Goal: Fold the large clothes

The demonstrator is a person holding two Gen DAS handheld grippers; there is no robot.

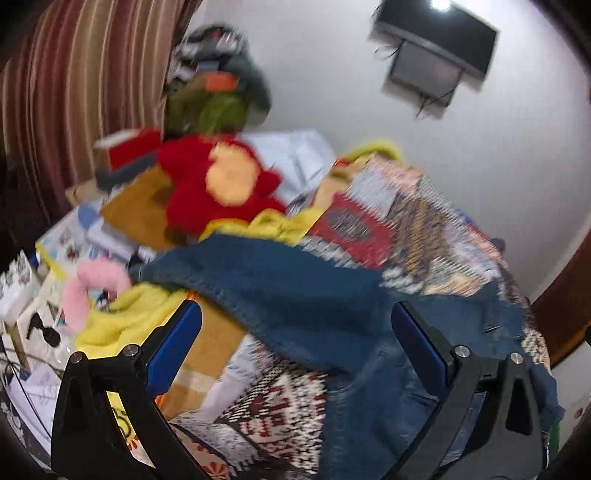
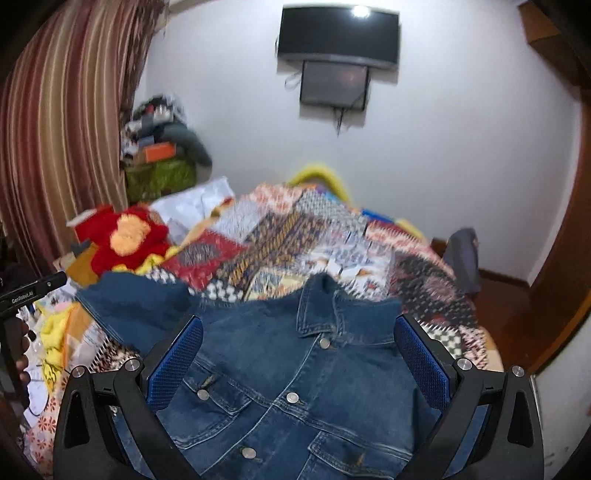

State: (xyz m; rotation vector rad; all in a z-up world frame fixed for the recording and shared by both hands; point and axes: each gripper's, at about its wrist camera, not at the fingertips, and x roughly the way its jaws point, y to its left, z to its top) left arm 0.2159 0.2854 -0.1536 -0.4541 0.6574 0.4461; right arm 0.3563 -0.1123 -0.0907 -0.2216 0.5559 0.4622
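A blue denim jacket lies front-up on the patterned bedspread, collar toward the far wall, buttons done up. Over its chest hovers my right gripper, open, with the blue pads wide apart and nothing between them. The left wrist view is blurred: one sleeve of the jacket stretches out toward the left, and my left gripper stands open just above it, holding nothing. The left gripper's black body shows at the left edge of the right wrist view.
A red and orange plush toy, yellow cloth, a pink fluffy item and papers crowd the bed's left side. A striped curtain hangs at left. Screens are on the far wall, and a wooden door stands at right.
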